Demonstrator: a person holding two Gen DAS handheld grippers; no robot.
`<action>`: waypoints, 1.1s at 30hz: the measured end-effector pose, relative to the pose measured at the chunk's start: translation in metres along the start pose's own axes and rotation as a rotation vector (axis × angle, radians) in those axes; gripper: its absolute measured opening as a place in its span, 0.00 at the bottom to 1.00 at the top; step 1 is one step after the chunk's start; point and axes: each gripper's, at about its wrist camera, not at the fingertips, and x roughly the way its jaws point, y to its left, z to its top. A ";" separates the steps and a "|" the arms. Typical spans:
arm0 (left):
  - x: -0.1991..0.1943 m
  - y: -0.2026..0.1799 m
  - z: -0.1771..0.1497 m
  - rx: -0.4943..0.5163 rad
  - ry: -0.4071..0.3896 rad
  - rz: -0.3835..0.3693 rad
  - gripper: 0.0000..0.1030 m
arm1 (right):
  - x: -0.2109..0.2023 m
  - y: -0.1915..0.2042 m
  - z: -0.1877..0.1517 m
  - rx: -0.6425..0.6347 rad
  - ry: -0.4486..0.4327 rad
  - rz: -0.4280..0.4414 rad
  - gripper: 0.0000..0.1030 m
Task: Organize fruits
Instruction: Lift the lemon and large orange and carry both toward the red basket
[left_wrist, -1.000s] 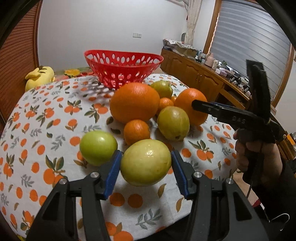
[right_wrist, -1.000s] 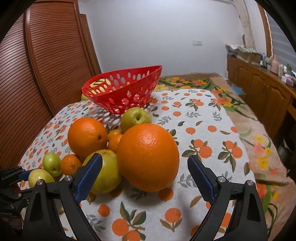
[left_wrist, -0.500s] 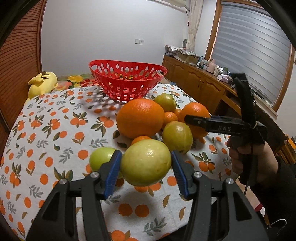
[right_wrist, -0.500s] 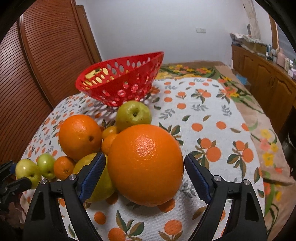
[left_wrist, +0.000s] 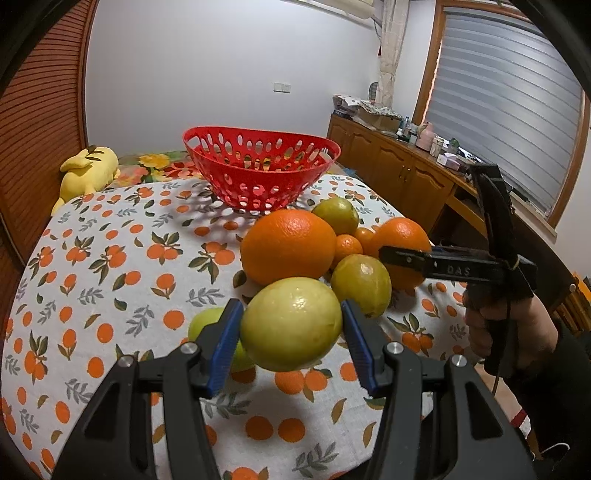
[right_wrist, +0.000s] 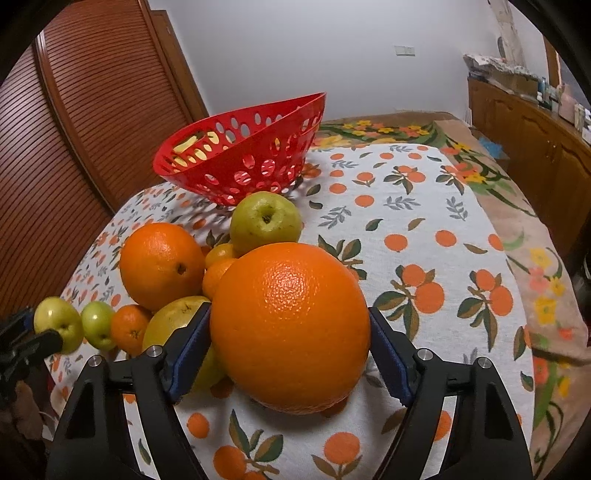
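Big orange (right_wrist: 290, 326) sits on the tablecloth (right_wrist: 424, 229) at the near right of the fruit pile, between my right gripper (right_wrist: 290, 354) pads; jaws have just been closing on it and both pads now look to be touching its sides, so I read it as gripped but not lifted; its underside looks to rest on the cloth.

Left gripper (left_wrist: 291, 338) is clamped on a yellow-green fruit (left_wrist: 291, 325), held clear above the cloth at the near left; not yet over the basket.

Red basket (left_wrist: 260, 166) stands at the far end, well apart from both grippers; through its holes I see no fruit inside, only something yellow behind it, so I judge nothing sorted yet.

Left on the table: second orange (right_wrist: 160, 266), green apple (right_wrist: 266, 221) nearest the basket, small mandarins (right_wrist: 129, 328), a larger yellow-green fruit (left_wrist: 361, 284), a small green one (right_wrist: 96, 329).

Judgement: early stage; two fruits in hand, both need carrying far to the basket; rest of the pile to follow.
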 end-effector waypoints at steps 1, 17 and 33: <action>-0.001 0.001 0.001 0.000 -0.004 0.001 0.52 | -0.003 -0.001 -0.001 0.001 -0.005 0.001 0.80; -0.014 0.007 0.015 -0.010 -0.051 0.017 0.52 | -0.037 0.008 0.013 -0.034 -0.071 0.032 0.80; -0.004 0.020 0.069 0.019 -0.104 0.033 0.52 | -0.048 0.037 0.063 -0.157 -0.120 0.077 0.80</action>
